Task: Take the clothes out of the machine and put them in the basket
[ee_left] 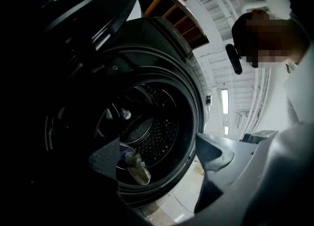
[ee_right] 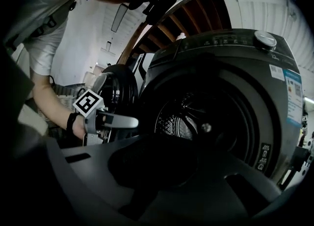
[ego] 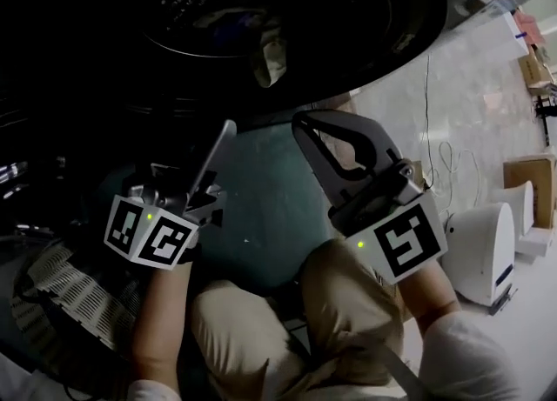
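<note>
Two grippers are pointing at an open washing machine [ee_right: 235, 63], one in each of the person's hands. The left gripper [ee_left: 158, 152] is standing wide open, its jaws well apart and gripping nothing, so the mouth of the drum [ee_left: 162, 127] is showing straight through the gap between them. The right gripper [ego: 303, 130] is sitting just beside it to the right, a little nearer the machine's front; its jaws are drawn together with the tips meeting, leaving only a hollow loop behind them, and nothing is caught there. Neither gripper is touching the clothes [ego: 270, 56], which are lying inside the drum at its lower front edge: a pale, crumpled piece is resting against the rim with something darker and bluish tucked behind it. The round door [ee_right: 115, 92] is hanging open on the machine's left side. The person is crouching in front of the opening, with knees in light trousers [ego: 261, 321] showing below the two grippers. A white lattice basket [ego: 52, 282] is waiting on the person's left, near the left forearm and well apart from the clothes. Off to the right, cardboard boxes [ego: 531, 177] are sitting on the pale floor [ego: 470, 112].
</note>
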`<state>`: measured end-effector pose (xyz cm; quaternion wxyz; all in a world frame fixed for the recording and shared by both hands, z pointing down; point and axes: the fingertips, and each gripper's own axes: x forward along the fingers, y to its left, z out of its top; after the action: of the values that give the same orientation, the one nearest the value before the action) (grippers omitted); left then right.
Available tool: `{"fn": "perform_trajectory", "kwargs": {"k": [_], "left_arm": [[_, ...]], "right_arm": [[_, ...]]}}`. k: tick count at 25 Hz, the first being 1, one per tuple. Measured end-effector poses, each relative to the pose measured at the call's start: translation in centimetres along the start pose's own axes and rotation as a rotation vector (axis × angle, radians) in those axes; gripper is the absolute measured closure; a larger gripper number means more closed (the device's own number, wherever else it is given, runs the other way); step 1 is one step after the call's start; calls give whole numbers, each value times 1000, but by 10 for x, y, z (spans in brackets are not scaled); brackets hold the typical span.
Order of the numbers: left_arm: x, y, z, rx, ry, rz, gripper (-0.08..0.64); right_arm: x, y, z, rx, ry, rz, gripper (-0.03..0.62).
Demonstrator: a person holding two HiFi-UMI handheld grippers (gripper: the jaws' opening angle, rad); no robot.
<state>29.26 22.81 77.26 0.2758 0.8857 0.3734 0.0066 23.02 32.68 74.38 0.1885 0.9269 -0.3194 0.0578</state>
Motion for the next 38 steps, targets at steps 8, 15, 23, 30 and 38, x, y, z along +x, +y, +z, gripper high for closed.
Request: {"fn": "perform_trajectory", "kwargs": {"k": [8, 15, 23, 30, 38], "left_arm": [[30, 22, -21, 74, 3, -103, 92], [84, 14, -41, 165, 172, -138, 92], [154, 17, -55, 453, 336, -183, 92], [190, 42, -84, 670, 491, -144, 92], [228, 88, -90, 746, 639, -98, 92]], "right_arm": [[17, -10, -53, -18, -91, -105, 580], [-8, -16, -59, 6, -81, -133, 580], [-29, -31, -67, 20, -115, -150, 580], [-38, -37, -74, 46, -137, -129, 580], [-54, -43, -85, 62, -148, -122, 580]]}}
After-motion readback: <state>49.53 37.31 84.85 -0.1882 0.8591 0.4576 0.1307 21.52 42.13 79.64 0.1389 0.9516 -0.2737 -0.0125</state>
